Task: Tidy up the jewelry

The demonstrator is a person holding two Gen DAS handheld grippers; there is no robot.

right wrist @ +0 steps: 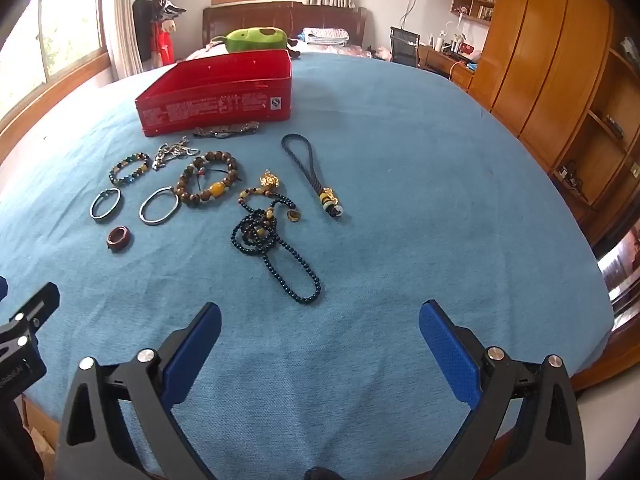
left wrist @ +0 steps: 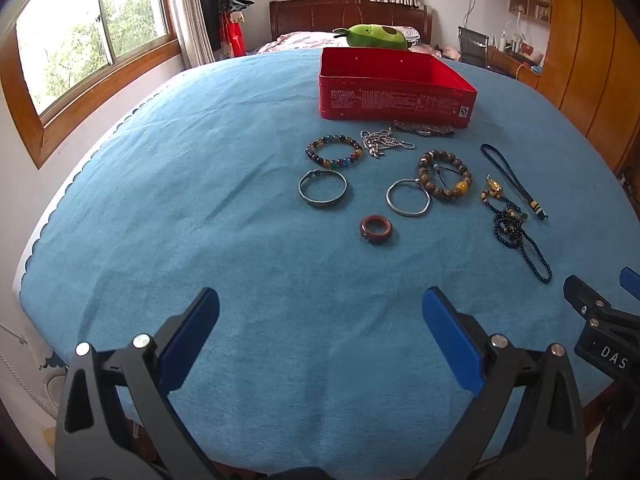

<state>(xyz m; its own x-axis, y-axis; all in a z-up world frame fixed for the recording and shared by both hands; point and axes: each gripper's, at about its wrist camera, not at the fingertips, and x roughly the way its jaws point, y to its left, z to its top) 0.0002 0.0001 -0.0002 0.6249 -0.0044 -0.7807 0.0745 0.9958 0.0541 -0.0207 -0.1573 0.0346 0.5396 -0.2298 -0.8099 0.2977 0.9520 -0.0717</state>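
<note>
Both the left gripper (left wrist: 320, 308) and right gripper (right wrist: 320, 320) are hovering spread and empty before the red tin (left wrist: 396, 88), whose white print is showing an "S" mark.

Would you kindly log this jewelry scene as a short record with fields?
surface: blue cloth
container: red tin, open, at the far side
in tin: cannot tell
loose on cloth: multicolour bead bracelet, brown bead bracelet, two metal bangles, red-brown ring, dark bead necklace, braided cord
left gripper: open, empty
right gripper: open, empty
</note>
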